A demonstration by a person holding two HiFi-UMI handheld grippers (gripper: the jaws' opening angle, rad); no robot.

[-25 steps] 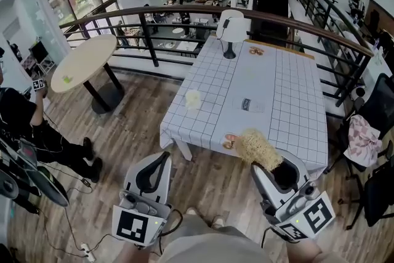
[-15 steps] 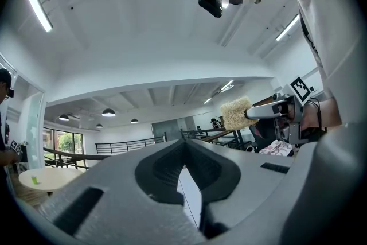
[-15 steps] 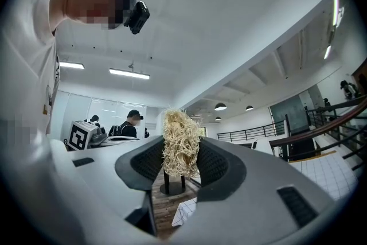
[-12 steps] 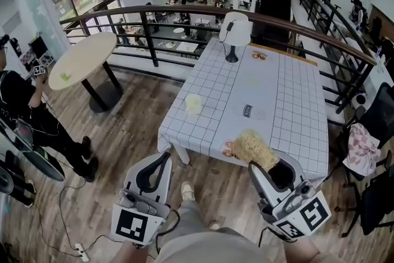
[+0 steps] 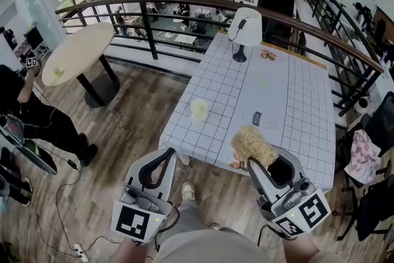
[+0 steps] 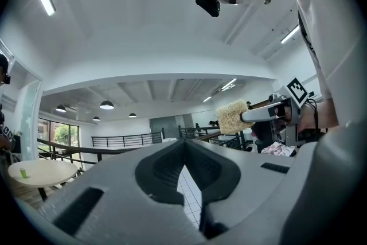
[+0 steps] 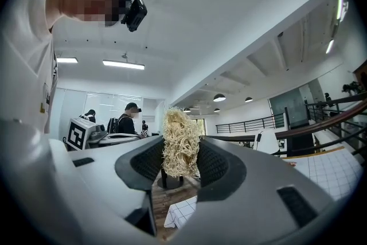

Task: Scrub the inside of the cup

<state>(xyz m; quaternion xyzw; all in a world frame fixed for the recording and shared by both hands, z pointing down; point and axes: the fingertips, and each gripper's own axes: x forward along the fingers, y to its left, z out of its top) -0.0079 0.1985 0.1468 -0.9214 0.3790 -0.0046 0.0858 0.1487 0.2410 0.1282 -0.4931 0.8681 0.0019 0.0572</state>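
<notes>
Lowest in the head view, at lower left, the left hand-held gripper (image 5: 163, 157) has its jaws pressed together on nothing. I judge it is kept free to steady the cup once that is within reach. At lower right the right hand-held gripper (image 5: 261, 164) is clamped on a straw-coloured scrubber (image 5: 251, 143). The fibrous tuft sticks out past the jaw tips, likely so it can go into the cup while the jaws stay outside. Both are held over the wooden floor (image 5: 141, 114), short of the worktop (image 5: 289, 101), so scrubbing has not begun. Farther up, at mid-frame, the cup (image 5: 198, 109) stands upright and alone near the worktop's left edge, well apart from both hand-held grippers. At the far end stands a white lamp (image 5: 245, 26).
</notes>
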